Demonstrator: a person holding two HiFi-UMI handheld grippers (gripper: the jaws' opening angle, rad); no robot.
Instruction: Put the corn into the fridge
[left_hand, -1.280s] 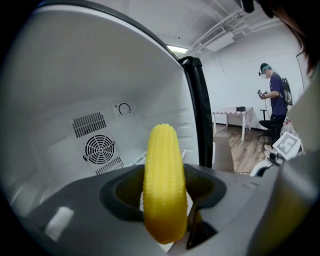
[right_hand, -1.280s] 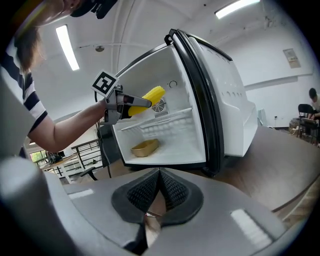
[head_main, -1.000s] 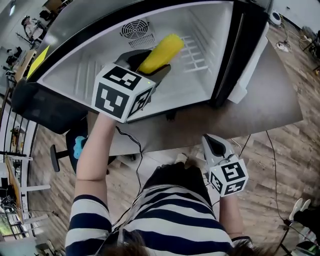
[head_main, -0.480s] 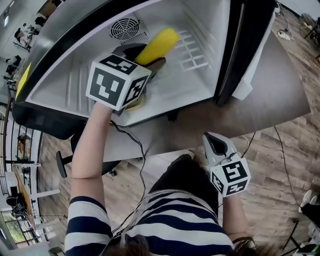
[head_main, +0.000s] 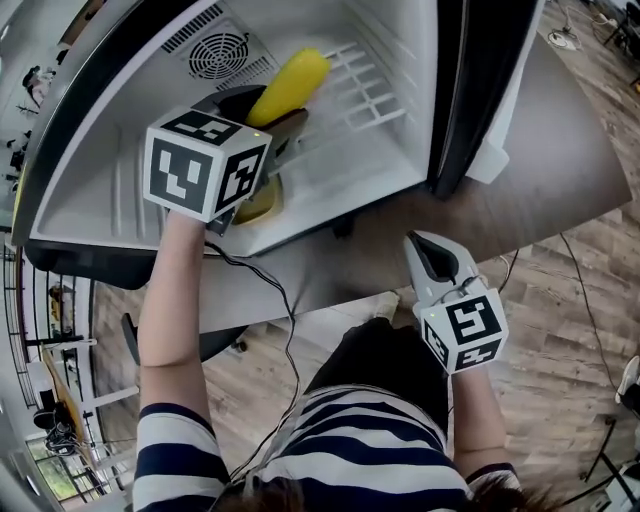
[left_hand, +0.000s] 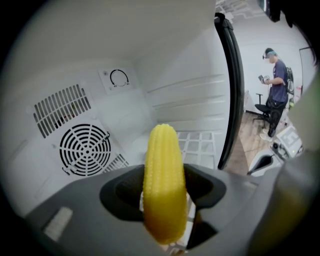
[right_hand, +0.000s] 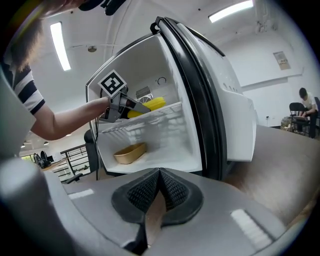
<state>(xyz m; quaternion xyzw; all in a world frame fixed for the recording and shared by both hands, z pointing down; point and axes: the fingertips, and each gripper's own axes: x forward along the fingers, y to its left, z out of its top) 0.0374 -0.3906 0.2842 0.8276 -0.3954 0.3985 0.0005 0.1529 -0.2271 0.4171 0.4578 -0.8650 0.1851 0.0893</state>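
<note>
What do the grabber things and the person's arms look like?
The left gripper and right gripper are grey with black ridged pads. Each carries a white cube printed with black squares. A thin black cable hangs from the left one. The short sleeves are striped navy and white.

In the head view the left arm reaches out toward 11 o'clock, and the left gripper has its jaws clamped on the corn. The right arm is tucked by the body at 4 o'clock. The right gripper points to 12 o'clock, jaws together, holding nothing.
</note>
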